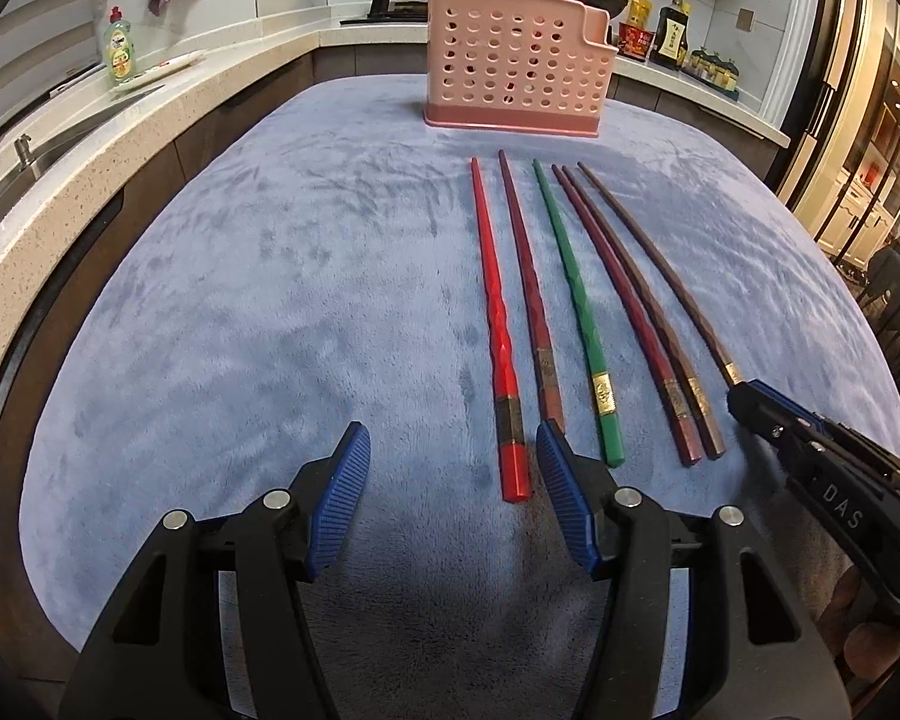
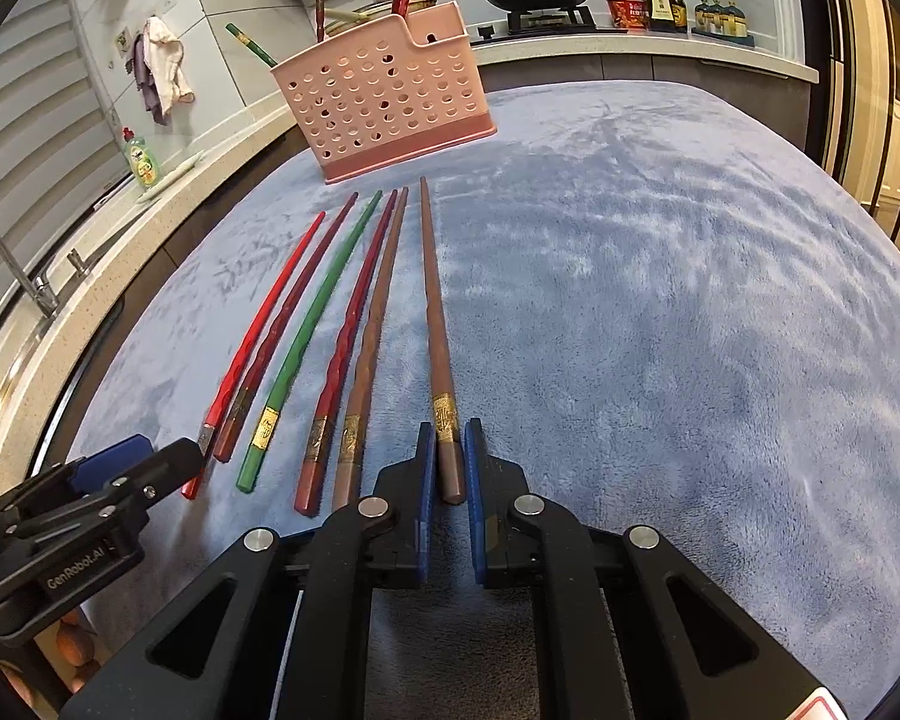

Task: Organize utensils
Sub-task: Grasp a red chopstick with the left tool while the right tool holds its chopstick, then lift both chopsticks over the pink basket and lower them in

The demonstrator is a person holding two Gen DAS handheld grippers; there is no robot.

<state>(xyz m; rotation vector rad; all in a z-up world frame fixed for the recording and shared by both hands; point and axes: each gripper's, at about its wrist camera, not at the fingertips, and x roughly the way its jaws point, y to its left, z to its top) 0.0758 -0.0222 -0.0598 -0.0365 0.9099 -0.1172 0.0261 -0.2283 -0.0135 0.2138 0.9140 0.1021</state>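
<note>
Six chopsticks lay side by side on the blue cloth (image 1: 270, 300) covering the desk, thin ends toward the pink holder (image 1: 513, 60) standing at the far edge.

In the left wrist view, going left to right, the left claw (image 1: 453, 468) stood with its blue pads apart. The thick end of the red chopstick (image 1: 493, 312) lay between them, nearer the right pad, and neither pad pressed on it. Next came the dark maroon chopstick (image 1: 528, 276), its butt hidden behind the right pad, then the green chopstick (image 1: 573, 294), then a dark red chopstick (image 1: 621, 300) and a brown chopstick (image 1: 642, 306) lying against each other. The far-right brown chopstick (image 1: 654, 258) ended under the right claw (image 1: 744, 399), whose grip could not be read from this side.

The right wrist view settled that: the right claw (image 2: 450, 456) was closed on the far-right brown chopstick (image 2: 435, 312), both pads pressing its thick end just behind the gold band, the stick lying flat on the cloth. This view also showed the left claw (image 2: 168, 456) from the side, at the butt of the red chopstick (image 2: 252, 348), and chopsticks already standing in the pink holder (image 2: 384, 96), one green one leaning out to the left.
</note>
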